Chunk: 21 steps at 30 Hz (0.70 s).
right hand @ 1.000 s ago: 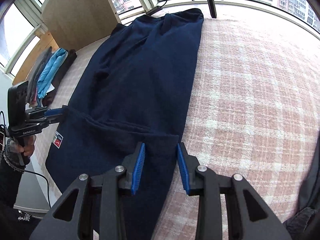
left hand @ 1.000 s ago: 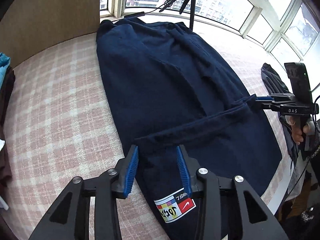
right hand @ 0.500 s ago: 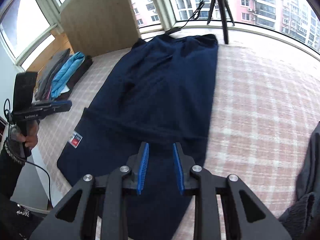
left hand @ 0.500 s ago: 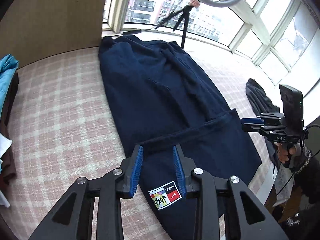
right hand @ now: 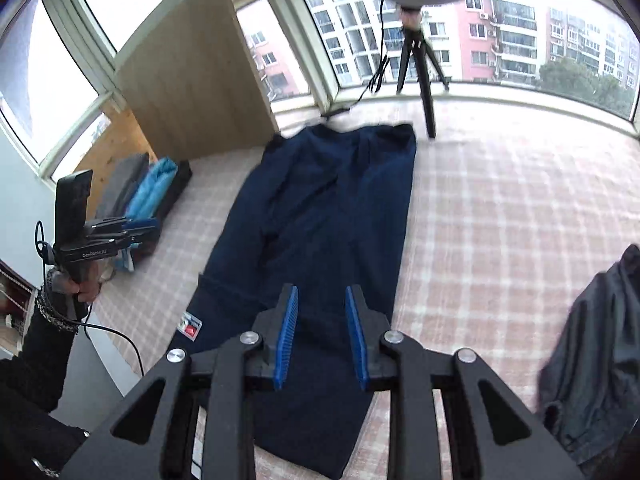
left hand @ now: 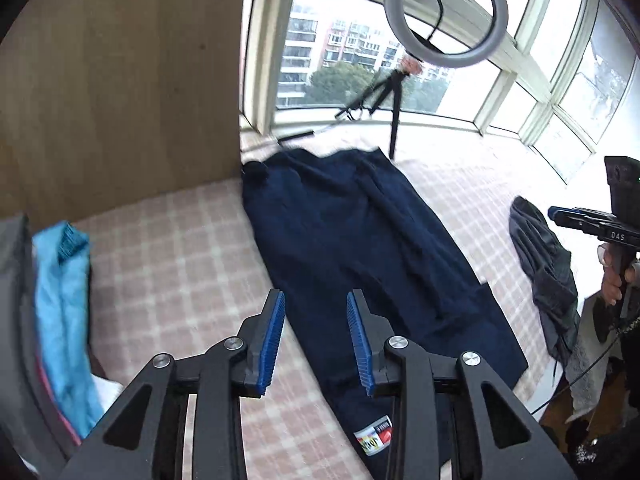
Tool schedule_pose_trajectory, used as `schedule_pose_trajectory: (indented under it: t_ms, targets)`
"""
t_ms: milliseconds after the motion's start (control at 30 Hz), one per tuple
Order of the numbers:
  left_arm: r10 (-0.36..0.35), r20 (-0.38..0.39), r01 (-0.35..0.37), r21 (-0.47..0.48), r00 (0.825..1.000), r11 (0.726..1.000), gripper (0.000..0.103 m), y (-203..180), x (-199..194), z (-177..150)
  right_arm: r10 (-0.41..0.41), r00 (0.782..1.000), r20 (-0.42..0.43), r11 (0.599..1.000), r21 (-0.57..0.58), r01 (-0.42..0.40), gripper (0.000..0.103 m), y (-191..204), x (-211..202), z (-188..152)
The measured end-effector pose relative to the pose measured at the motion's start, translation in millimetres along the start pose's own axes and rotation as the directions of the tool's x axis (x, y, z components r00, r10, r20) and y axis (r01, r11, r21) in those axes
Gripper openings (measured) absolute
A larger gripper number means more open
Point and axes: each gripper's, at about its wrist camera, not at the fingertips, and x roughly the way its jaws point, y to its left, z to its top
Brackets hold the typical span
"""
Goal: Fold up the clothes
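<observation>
The left gripper (left hand: 315, 338) had just been opening; its blue ribbed pads stood narrowly apart, empty. The right gripper (right hand: 321, 332) had narrowed slightly, holding nothing. Both hung above the long navy garment (left hand: 360, 248), which lay flat on the pink checked cloth (left hand: 168, 264), near end folded over

Matt navy cloth garment (left hand: 360, 248)

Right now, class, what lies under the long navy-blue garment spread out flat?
The navy-blue garment lies on a pink-and-white checked cloth, which shows on both sides of it and past its far end. Whatever is directly beneath the garment is covered.
</observation>
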Motion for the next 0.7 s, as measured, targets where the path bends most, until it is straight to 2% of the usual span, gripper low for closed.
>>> schedule_pose_trajectory:
  t_ms: [33,100,167,233,367,533,700]
  targets:
    - [0.022,0.024,-0.022,-0.005,0.999,1.000,0.031,6.7,-2.7,14.6,-0.016,0.999,0.029,1.000,-0.008,0.016,0.025,-2.1,-3.6,13.7]
    - [0.021,0.053,-0.021,-0.015,0.998,1.000,0.034,14.5,4.2,37.7,-0.052,0.996,0.078,0.998,-0.020,0.053,0.025,-7.9,-2.7,40.1]
    - [0.027,0.059,-0.025,-0.037,0.998,0.999,0.035,24.2,19.7,51.8,-0.085,0.991,0.098,0.996,-0.021,0.088,0.025,-18.5,16.7,64.0]
    - [0.021,0.043,-0.018,-0.052,0.999,0.998,0.037,32.8,44.7,62.7,-0.111,0.991,0.077,0.994,-0.015,0.113,0.025,-30.4,48.0,84.7]
    - [0.013,-0.013,-0.014,-0.075,1.000,0.997,0.039,47.9,103.4,79.9,-0.109,0.994,-0.003,0.994,0.011,0.109,0.025,-60.3,119.5,114.6]
    - [0.054,-0.137,-0.065,-0.076,0.989,0.995,0.039,63.5,185.8,86.1,-0.109,0.990,-0.086,0.993,0.024,0.111,0.025,-93.0,199.0,130.1]
    - [0.038,-0.201,-0.058,-0.099,0.979,0.993,0.039,74.2,226.5,84.3,-0.090,0.986,-0.140,0.995,0.028,0.095,0.026,-117.6,248.2,141.0]
